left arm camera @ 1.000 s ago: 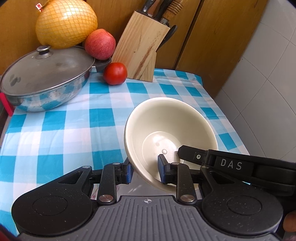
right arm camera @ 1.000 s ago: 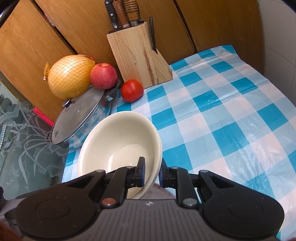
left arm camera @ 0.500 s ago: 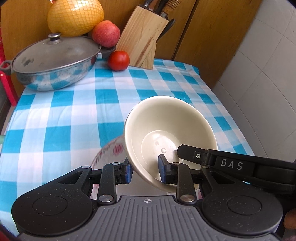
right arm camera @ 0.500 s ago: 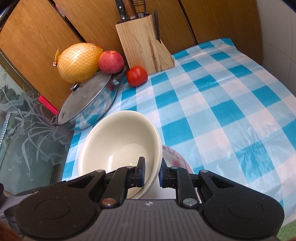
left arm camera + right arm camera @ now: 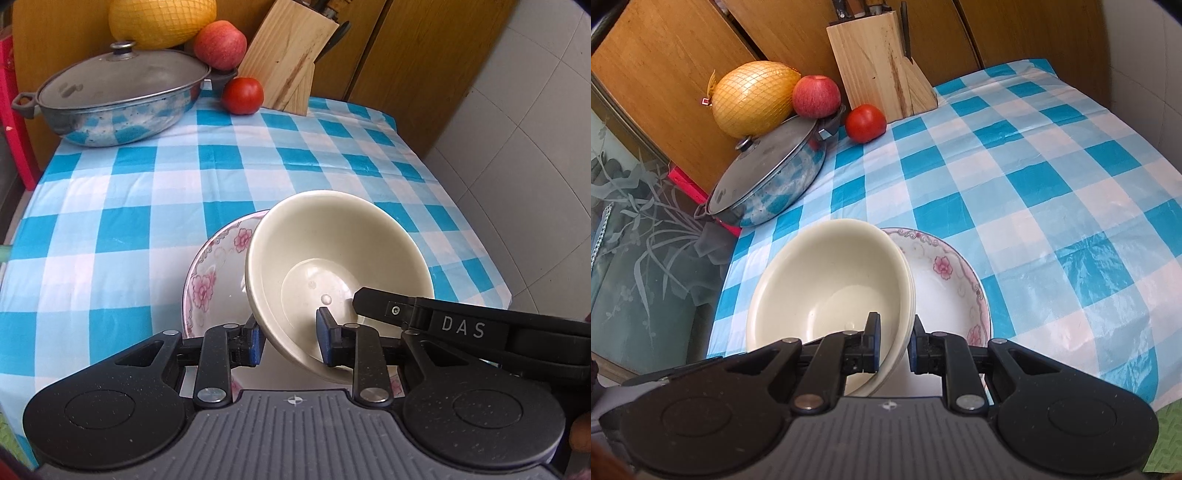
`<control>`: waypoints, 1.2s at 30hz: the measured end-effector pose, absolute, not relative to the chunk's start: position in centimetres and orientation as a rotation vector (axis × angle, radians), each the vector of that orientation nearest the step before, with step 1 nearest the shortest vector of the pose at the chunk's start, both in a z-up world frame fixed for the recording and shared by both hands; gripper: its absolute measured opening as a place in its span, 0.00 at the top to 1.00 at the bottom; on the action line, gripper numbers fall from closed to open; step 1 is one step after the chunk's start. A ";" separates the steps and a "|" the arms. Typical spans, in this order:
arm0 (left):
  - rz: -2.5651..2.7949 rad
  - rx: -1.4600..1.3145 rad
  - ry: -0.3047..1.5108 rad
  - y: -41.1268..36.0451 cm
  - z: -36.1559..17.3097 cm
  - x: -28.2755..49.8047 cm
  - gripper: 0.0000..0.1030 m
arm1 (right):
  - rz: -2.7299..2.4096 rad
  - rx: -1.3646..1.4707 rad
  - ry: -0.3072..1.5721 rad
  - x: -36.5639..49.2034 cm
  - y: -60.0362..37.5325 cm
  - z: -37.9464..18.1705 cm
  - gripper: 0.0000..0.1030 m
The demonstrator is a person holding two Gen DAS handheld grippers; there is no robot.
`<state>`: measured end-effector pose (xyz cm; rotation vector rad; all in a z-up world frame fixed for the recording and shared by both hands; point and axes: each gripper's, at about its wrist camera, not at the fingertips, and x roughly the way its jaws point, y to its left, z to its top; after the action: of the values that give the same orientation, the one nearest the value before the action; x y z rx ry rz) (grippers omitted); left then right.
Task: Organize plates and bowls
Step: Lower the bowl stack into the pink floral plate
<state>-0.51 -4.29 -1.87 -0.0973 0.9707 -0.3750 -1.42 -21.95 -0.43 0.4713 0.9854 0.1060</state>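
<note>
Left hand-held gripper (image 5: 289, 341) clamped on cream bowl (image 5: 332, 258) rim, right hand-held gripper (image 5: 894, 341) clamped on opposite rim. Bowl held tilted above floral plate (image 5: 945, 291), which is set on checked worktop (image 5: 1052, 184).

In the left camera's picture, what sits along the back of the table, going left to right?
Lidded pot → netted yellow fruit → red apple → tomato → wooden knife block.
</note>
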 end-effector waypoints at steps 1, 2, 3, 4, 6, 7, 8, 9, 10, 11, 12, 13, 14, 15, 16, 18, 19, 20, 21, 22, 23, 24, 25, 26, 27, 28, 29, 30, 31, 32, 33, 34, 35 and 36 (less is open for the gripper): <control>-0.374 -0.098 0.972 -4.2 -1.9 -0.6 0.66 | 0.107 0.470 0.986 -1.5 -21.9 -0.4 0.84; -0.373 -0.098 0.974 -4.2 -1.9 -0.7 0.66 | 0.107 0.470 0.989 -1.6 -21.8 -0.5 0.84; -0.372 -0.098 0.978 -4.1 -1.9 -0.8 0.66 | 0.107 0.469 0.993 -1.7 -21.7 -0.5 0.84; -0.372 -0.100 0.984 -4.1 -2.0 -0.8 0.66 | 0.105 0.468 0.998 -1.8 -21.7 -0.5 0.84; -0.374 -0.100 0.989 -4.0 -2.1 -1.0 0.66 | 0.104 0.466 1.005 -1.9 -21.6 -0.6 0.84; -0.373 -0.099 0.989 -4.0 -2.1 -1.1 0.66 | 0.104 0.466 1.006 -2.0 -21.6 -0.6 0.84; -0.373 -0.099 0.991 -4.0 -2.1 -1.1 0.66 | 0.104 0.467 1.009 -2.0 -21.6 -0.7 0.84; -0.372 -0.100 0.993 -3.9 -2.2 -1.1 0.66 | 0.104 0.469 1.013 -2.1 -21.5 -0.7 0.84; -0.372 -0.100 0.996 -3.9 -2.2 -1.2 0.66 | 0.103 0.471 1.018 -2.1 -21.5 -0.8 0.84; -0.371 -0.102 1.000 -3.9 -2.3 -1.2 0.66 | 0.102 0.474 1.022 -2.1 -21.5 -0.8 0.84; -0.370 -0.102 1.003 -3.8 -2.4 -1.2 0.66 | 0.100 0.476 1.025 -2.1 -21.5 -0.9 0.84; -0.370 -0.102 1.005 -3.8 -2.4 -1.2 0.66 | 0.098 0.480 1.030 -2.1 -21.5 -1.0 0.84; -0.369 -0.101 1.008 -3.8 -2.5 -1.2 0.66 | 0.096 0.484 1.035 -2.1 -21.5 -1.0 0.84; -0.368 -0.099 1.008 -3.8 -2.5 -1.3 0.66 | 0.095 0.485 1.038 -2.2 -21.5 -1.1 0.84; -0.368 -0.096 1.006 -3.9 -2.5 -1.3 0.66 | 0.095 0.486 1.040 -2.2 -21.5 -1.1 0.84; -0.365 -0.095 1.005 -3.9 -2.5 -1.3 0.66 | 0.095 0.494 1.043 -2.2 -21.5 -1.2 0.84; -0.364 -0.096 1.004 -3.8 -2.5 -1.3 0.66 | 0.094 0.500 1.046 -2.2 -21.6 -1.2 0.83; -0.363 -0.096 1.004 -3.8 -2.5 -1.3 0.66 | 0.095 0.508 1.051 -2.1 -21.6 -1.3 0.83; -0.362 -0.094 1.002 -3.8 -2.5 -1.3 0.66 | 0.097 0.511 1.052 -2.1 -21.7 -1.4 0.83; -0.363 -0.093 1.001 -3.8 -2.5 -1.3 0.66 | 0.097 0.510 1.051 -2.0 -21.7 -1.4 0.83; -0.363 -0.094 1.003 -3.8 -2.5 -1.3 0.66 | 0.097 0.508 1.051 -2.0 -21.6 -1.4 0.83; -0.365 -0.098 1.007 -3.7 -2.6 -1.3 0.65 | 0.096 0.508 1.052 -2.0 -21.6 -1.5 0.83; -0.366 -0.101 1.011 -3.8 -2.6 -1.3 0.65 | 0.095 0.509 1.054 -2.0 -21.7 -1.5 0.83; -0.366 -0.101 1.012 -3.7 -2.6 -1.2 0.65 | 0.094 0.510 1.055 -1.9 -21.7 -1.6 0.83; -0.365 -0.100 1.012 -3.7 -2.6 -1.2 0.64 | 0.089 0.510 1.056 -1.9 -21.8 -1.6 0.83; -0.361 -0.095 1.009 -3.7 -2.6 -1.2 0.62 | 0.081 0.509 1.053 -1.9 -21.8 -1.6 0.80; -0.357 -0.092 1.006 -3.7 -2.6 -1.2 0.61 | 0.078 0.507 1.049 -1.9 -21.9 -1.6 0.80; -0.356 -0.093 1.004 -3.7 -2.6 -1.2 0.60 | 0.075 0.505 1.042 -1.9 -22.0 -1.5 0.79; -0.357 -0.094 1.000 -3.7 -2.5 -1.2 0.58 | 0.075 0.505 1.035 -1.9 -22.0 -1.4 0.78; -0.358 -0.092 0.997 -3.7 -2.5 -1.3 0.56 | 0.074 0.503 1.029 -1.9 -22.1 -1.3 0.77; -0.356 -0.087 0.994 -3.8 -2.5 -1.3 0.56 | 0.072 0.500 1.024 -1.9 -22.1 -1.2 0.76; -0.350 -0.078 0.991 -3.8 -2.5 -1.3 0.55 | 0.068 0.494 1.021 -1.9 -22.1 -1.2 0.76; -0.343 -0.068 0.986 -3.9 -2.5 -1.3 0.55 | 0.062 0.490 1.019 -2.0 -22.1 -1.2 0.76; -0.338 -0.063 0.982 -3.9 -2.5 -1.4 0.54 | 0.058 0.487 1.017 -2.0 -22.1 -1.2 0.76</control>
<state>-1.36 -3.86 -2.45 -0.0626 0.9817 -0.3377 -1.99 -22.12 -1.20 0.4870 1.0173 0.0578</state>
